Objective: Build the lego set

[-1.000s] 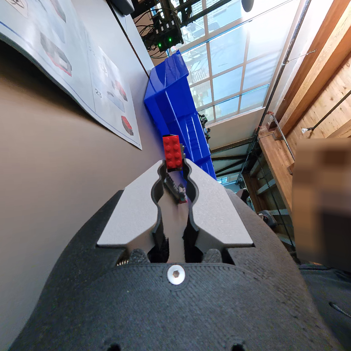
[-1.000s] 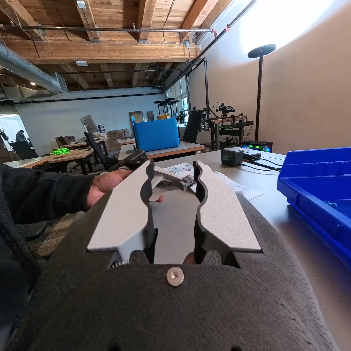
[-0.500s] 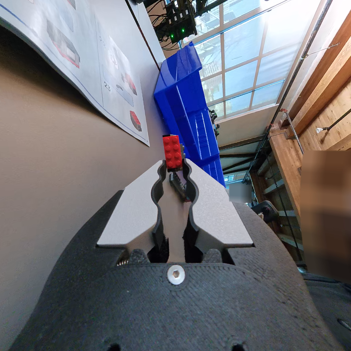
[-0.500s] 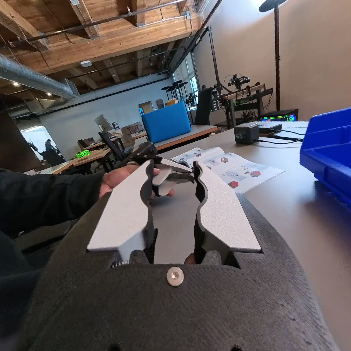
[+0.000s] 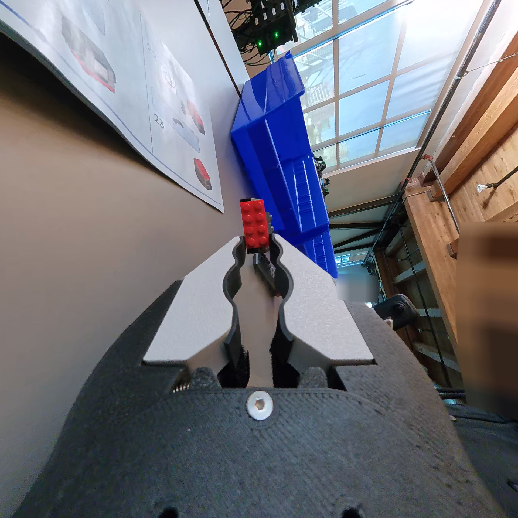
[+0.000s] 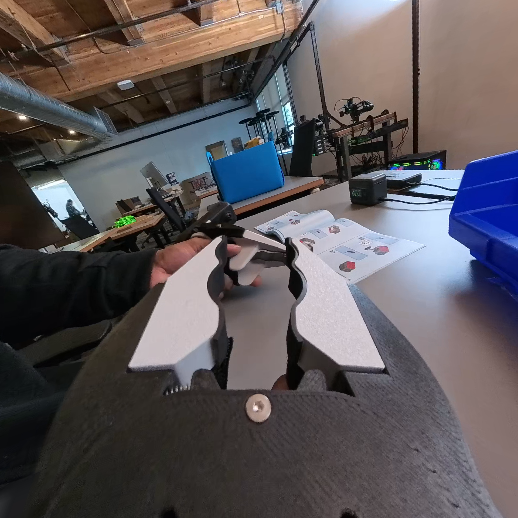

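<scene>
Between left tongs (image 5: 256,246), brick (image 5: 254,224) points forward.

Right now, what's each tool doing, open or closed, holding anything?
Left tool: closed on the small red-topped studded brick assembly.
Right tool: open, holding nothing.

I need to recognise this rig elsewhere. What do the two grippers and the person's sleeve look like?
Both the left gripper and right gripper have pale grey fingers with wavy black inner edges, on a textured black body with one silver hex screw. The sleeve is black.
</scene>
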`<state>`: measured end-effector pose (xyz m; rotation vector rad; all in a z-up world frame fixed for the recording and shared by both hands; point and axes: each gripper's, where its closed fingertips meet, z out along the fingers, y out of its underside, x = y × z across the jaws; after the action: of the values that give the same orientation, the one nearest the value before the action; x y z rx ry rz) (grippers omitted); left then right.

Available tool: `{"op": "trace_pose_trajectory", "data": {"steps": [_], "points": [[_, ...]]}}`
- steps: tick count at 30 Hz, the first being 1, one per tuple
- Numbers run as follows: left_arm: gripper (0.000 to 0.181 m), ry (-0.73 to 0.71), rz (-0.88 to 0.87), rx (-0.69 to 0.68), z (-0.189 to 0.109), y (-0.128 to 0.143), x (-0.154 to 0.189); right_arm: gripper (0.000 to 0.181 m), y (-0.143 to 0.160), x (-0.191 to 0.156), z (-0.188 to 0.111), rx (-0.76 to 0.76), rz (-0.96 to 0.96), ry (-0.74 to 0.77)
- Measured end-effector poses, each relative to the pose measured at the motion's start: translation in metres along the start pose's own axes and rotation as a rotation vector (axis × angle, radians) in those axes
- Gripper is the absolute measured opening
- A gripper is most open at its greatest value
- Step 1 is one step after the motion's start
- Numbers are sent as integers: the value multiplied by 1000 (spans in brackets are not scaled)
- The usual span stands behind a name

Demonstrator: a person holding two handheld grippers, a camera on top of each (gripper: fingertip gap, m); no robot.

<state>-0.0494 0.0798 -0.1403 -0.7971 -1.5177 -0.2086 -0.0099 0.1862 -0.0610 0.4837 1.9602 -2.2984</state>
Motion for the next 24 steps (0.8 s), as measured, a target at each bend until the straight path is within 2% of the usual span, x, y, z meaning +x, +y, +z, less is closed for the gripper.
{"op": "trace_pose_trajectory", "data": {"steps": [12,24], "points": [[16,77,-54,24,-7,-5,6,39,9,6,7,-66,18,34],[16,125,-105,-34,-6,1,8,39,23,20,21,-153,78,88]]}}
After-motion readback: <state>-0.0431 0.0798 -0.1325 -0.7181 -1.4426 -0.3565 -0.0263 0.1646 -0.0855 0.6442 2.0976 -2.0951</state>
